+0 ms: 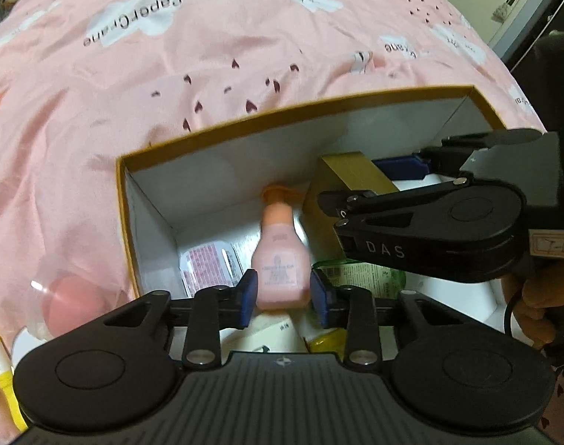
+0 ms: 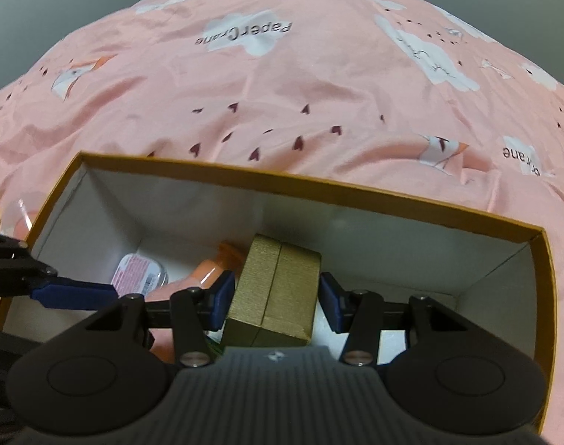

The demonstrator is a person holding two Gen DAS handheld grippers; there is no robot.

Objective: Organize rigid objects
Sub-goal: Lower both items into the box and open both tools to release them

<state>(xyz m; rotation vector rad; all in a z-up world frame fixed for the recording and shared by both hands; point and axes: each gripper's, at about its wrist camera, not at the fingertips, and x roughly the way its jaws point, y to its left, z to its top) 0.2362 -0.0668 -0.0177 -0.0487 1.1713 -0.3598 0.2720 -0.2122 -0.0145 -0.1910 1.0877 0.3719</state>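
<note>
- The left tool (image 1: pixel 283 293) points steeply down into an open cardboard box (image 1: pixel 282 118), and its blue pads (image 1: pixel 249 289) sit against both sides of a pink bottle (image 1: pixel 282 270) with an orange cap; the tool is clamped on the bottle low on its body.
- The right tool (image 2: pixel 274 293) also points down into the box, with a gold case (image 2: pixel 278 285) between its blue pads (image 2: pixel 222 296). The left pad looks to touch the case, while a thin gap shows at the right pad, so a firm clamp cannot be confirmed.
- In the left wrist view a person's hand (image 1: pixel 534 307) shows at the right edge, behind the right tool's body.
- Under and beside the pink bottle, on the box's white floor, lie a flat pack with a pink printed label (image 1: pixel 207 263), a green-labelled item (image 1: pixel 359 274) and something yellow (image 1: pixel 326 341), partly hidden by the left tool.
- The gold case stands near the middle of the box, to the right of the pink bottle and close to the far wall.
- The box has a mustard-coloured rim and white inner walls, and rests on a bed covered with a pink sheet (image 1: pixel 170 92) printed with white clouds and small dark hearts.
- Outside the box's left wall, on the bed, lies a clear round pack with a pink inside (image 1: pixel 66 296), and yellow items (image 1: pixel 0 371) lie at the near left corner of the view.
</note>
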